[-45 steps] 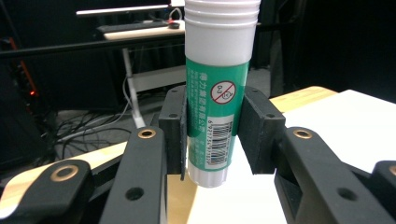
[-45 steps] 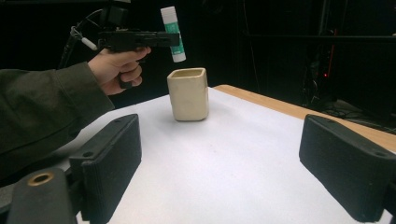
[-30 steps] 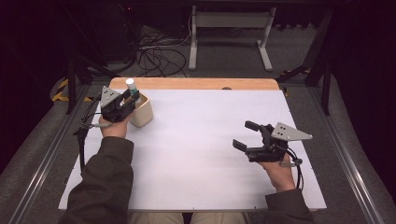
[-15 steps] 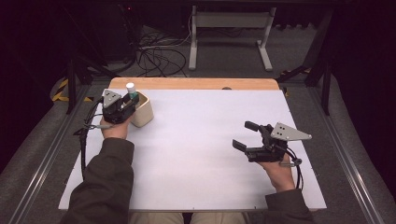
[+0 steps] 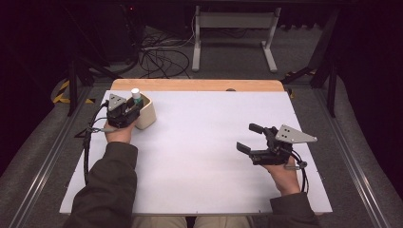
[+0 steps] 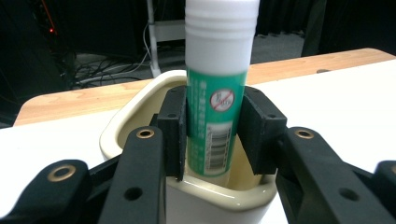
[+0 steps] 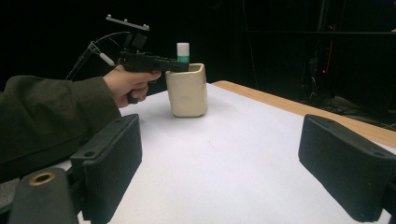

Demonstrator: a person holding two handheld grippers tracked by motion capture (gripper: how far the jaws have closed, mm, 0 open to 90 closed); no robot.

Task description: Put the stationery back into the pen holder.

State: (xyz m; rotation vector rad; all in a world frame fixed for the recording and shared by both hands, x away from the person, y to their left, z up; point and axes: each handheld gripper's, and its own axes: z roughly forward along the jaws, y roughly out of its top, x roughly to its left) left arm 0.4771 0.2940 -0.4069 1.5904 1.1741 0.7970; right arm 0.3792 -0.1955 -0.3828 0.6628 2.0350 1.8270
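Left gripper view shows the left hand-held gripper clamped on a green-labelled glue stick with a white cap, which stands upright inside a cream ceramic cup. High view places that cup at the far left of the white counter, while the right hand-held gripper hovers well apart, jaws wide and empty.

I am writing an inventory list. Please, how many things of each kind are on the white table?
Glue stick: 1
Cream cup: 1
Hand-held grippers: 2, left gripper, right gripper
Total: 4
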